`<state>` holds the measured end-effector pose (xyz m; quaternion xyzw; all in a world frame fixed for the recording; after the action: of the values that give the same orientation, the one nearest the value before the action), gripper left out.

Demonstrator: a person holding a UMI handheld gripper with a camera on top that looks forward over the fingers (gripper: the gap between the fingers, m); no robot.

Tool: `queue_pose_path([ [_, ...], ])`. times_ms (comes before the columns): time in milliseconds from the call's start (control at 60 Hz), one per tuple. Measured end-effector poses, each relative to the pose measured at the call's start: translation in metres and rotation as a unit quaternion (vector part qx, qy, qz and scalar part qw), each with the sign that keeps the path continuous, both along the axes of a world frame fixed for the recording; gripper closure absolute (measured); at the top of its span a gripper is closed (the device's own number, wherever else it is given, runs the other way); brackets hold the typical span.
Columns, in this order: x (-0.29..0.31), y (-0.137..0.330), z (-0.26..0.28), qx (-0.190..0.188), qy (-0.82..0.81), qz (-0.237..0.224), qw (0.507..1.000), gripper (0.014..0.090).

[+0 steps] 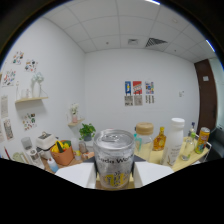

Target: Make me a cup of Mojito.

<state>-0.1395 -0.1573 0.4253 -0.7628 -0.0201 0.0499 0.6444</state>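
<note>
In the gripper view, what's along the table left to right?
Orange box of lemons → potted plant → soda can between the tool's fingers → amber bottle → white bottle → yellow can.

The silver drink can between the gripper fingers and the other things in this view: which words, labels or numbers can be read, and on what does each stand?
Silver aluminium drink can, held between the white gripper fingers: dark script, partly legible, roughly "...da W...".
Same can, yellow patch below the script: too blurred to read.
Three coloured posters on the white back wall: too small.
Yellow can and amber glass bottle on the table: labels unreadable.
</note>
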Motion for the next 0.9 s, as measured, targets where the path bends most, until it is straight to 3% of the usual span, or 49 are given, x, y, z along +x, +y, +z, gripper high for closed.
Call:
queue_pose_path([
  [200,0.041,-0.048,-0.043,-0.014,-0.009,-0.001,1.0,0.0526],
  [450,0.083,-0.054,-0.171,-0.076,-0.004,-0.019,0.997,0.0525],
  [583,0.088,-0.055,-0.222,-0.087,0.011,-0.012,0.996,0.0525],
  [733,0.088,-0.056,-0.252,-0.095,0.07,-0.01,0.993,0.0523],
  [900,0.08,-0.056,-0.247,-0.09,0.243,-0.012,0.966,0.0524],
])
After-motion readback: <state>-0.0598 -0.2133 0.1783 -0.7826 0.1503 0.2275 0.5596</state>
